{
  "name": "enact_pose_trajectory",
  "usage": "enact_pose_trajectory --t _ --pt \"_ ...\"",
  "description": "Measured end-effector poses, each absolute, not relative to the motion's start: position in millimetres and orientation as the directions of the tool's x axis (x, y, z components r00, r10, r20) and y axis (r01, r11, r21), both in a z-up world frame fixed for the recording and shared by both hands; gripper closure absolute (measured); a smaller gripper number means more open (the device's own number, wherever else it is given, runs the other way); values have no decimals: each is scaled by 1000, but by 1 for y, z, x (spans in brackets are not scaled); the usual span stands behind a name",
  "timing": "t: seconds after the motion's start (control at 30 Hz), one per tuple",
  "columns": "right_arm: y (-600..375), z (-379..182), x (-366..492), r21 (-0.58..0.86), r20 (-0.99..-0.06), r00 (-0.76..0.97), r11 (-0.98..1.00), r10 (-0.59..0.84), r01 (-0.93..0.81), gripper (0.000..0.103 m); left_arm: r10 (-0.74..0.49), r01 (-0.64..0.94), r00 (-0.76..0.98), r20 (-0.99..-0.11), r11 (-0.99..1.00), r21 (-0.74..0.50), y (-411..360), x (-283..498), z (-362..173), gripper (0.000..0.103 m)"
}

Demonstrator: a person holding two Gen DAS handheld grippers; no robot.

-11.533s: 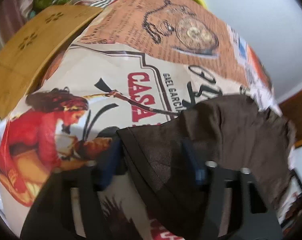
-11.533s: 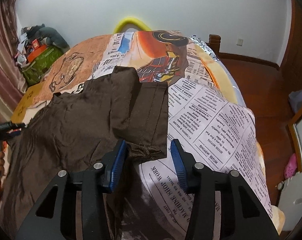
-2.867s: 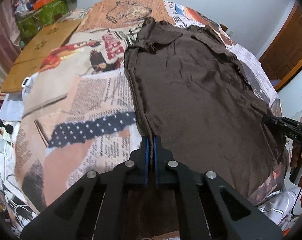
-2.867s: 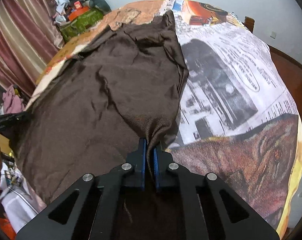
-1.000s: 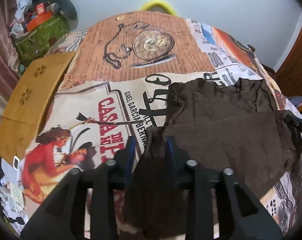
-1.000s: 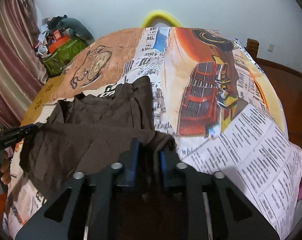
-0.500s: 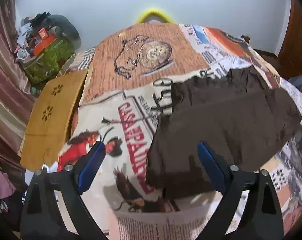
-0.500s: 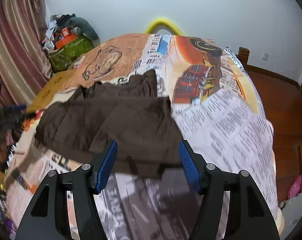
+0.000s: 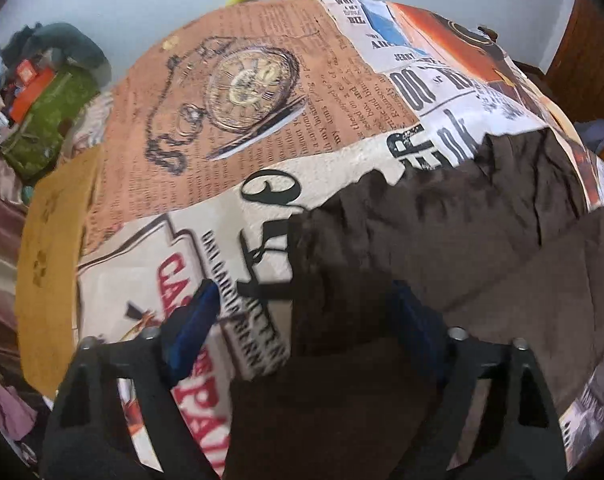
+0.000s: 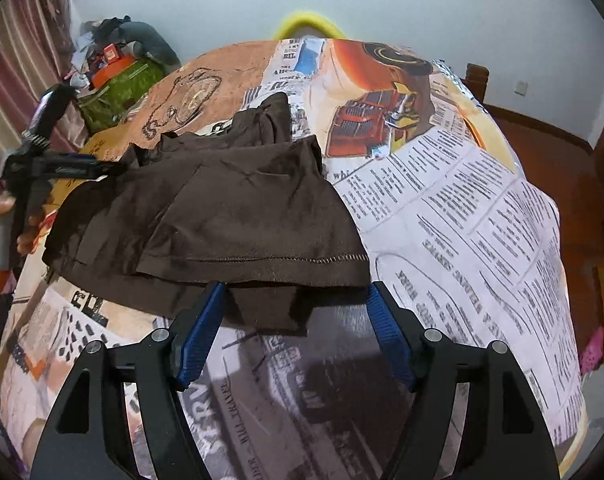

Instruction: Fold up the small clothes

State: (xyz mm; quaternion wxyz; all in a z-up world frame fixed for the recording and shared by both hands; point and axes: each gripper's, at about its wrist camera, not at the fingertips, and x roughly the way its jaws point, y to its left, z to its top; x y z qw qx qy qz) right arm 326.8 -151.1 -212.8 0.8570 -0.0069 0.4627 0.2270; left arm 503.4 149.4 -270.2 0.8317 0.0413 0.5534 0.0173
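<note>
A dark brown garment (image 10: 230, 208) lies folded over on a bed covered by a newspaper-print sheet (image 10: 462, 216); its stitched hem faces me. My right gripper (image 10: 296, 312) is open and empty, its blue pads just short of the near hem. In the left wrist view the garment (image 9: 442, 248) fills the right and lower part. My left gripper (image 9: 306, 312) is open over the garment's left edge, with cloth lying between the fingers but not clamped. The left gripper also shows in the right wrist view (image 10: 102, 168) at the garment's far left corner.
A yellow hoop (image 10: 308, 24) stands at the bed's far end. A green bag with clutter (image 10: 114, 88) and striped curtains (image 10: 18, 60) are on the left. A wooden board (image 9: 50, 260) lies beside the bed on the left. Wooden floor (image 10: 554, 152) lies to the right.
Both grippers have let go of the garment and stand open. The left gripper has moved down close onto the garment's left edge; the right one sits slightly closer to the hem.
</note>
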Motion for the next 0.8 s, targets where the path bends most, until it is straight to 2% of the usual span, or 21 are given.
enact_pose_trajectory --t 0.03,0.1,0.13,0.2,0.23,0.27,0.47,0.6,0.8 --pt "-149 -213 328 189 -791 474 893 385 -409 34 67 13 379 -923 997 78 151 508 -273 28" --pt "-143 -214 332 165 -795 470 882 383 -441 34 63 8 362 -930 997 71 153 517 -280 49" --pt "-140 -214 332 150 -797 470 878 379 -454 34 59 4 350 -935 998 64 154 520 -285 55" --pt "-135 -215 334 125 -798 473 870 373 -476 34 27 -8 342 -939 1000 26 158 521 -290 82" --pt "-133 -216 335 113 -801 471 865 370 -488 34 16 -12 341 -940 1000 13 160 520 -291 90" --pt "-131 -216 337 105 -802 470 861 369 -498 34 16 -13 338 -941 1000 12 161 519 -292 93" --pt "-142 -213 354 126 -800 472 872 371 -473 35 44 2 302 -952 999 47 172 491 -291 95" --pt "-153 -202 359 129 -791 503 899 348 -419 35 113 21 287 -951 992 124 170 460 -289 95" --pt "-162 -185 341 170 -774 510 899 376 -404 34 132 25 286 -949 989 145 169 407 -268 96"
